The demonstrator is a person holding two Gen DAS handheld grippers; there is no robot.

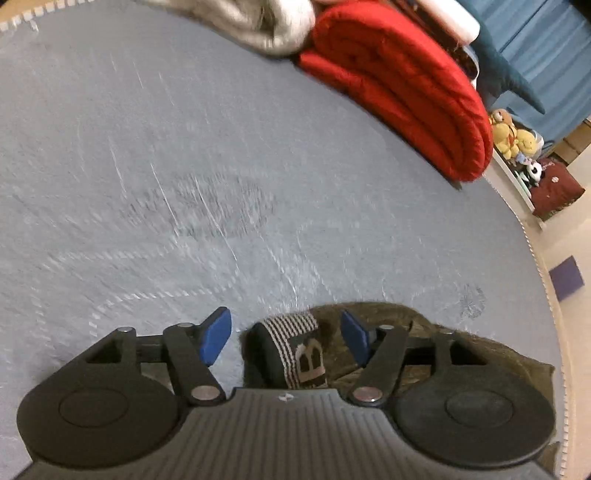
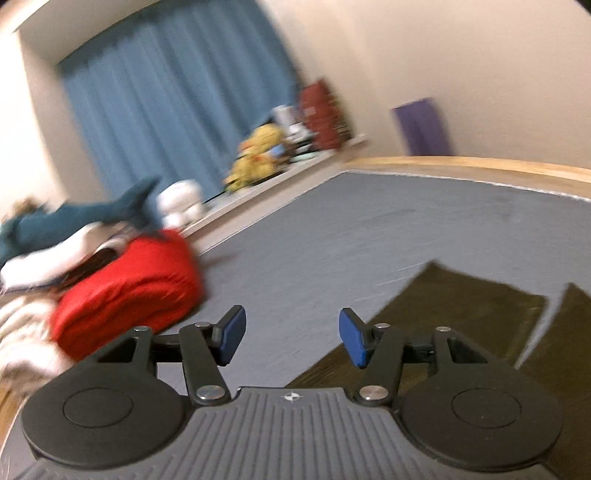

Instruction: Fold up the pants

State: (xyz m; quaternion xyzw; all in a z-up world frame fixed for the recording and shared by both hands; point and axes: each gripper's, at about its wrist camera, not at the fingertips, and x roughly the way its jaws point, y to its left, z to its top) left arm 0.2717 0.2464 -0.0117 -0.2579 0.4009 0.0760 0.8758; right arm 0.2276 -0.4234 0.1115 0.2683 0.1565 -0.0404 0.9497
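Left hand-held gripper (image 1: 287,338): wide, blue pads (image 1: 215,338) apart, holding nothing. Just below and between the pads, the pants (image 1: 373,325): dark olive, bunched up, with a striped waistband (image 1: 295,325) and a big letter B on it. Not pinched by either pad. Lying on a grey bed (image 1: 184,166), near its right edge. Farther back on the bed, a red rolled blanket (image 1: 402,85), with a pale fuzzy blanket (image 1: 258,22) just beside it. Past the bed's edge, yellow soft toys (image 1: 511,138).

Right hand-held gripper (image 2: 291,339): also wide, blue pads (image 2: 232,338) apart, nothing between them, up above the bed (image 2: 369,229) and not touching anything. Under its right side, the pants (image 2: 461,306) spread flat, two legs side by side with a thin gap of grey bed between them. Well off to the left, the red blanket (image 2: 129,280), with a blue toy shark (image 2: 74,218) on top of the pile. Behind, blue curtains (image 2: 166,103), yellow toys (image 2: 258,151) on a ledge, and a wood bed frame (image 2: 480,164) along the far edge. Whole right view blurry.
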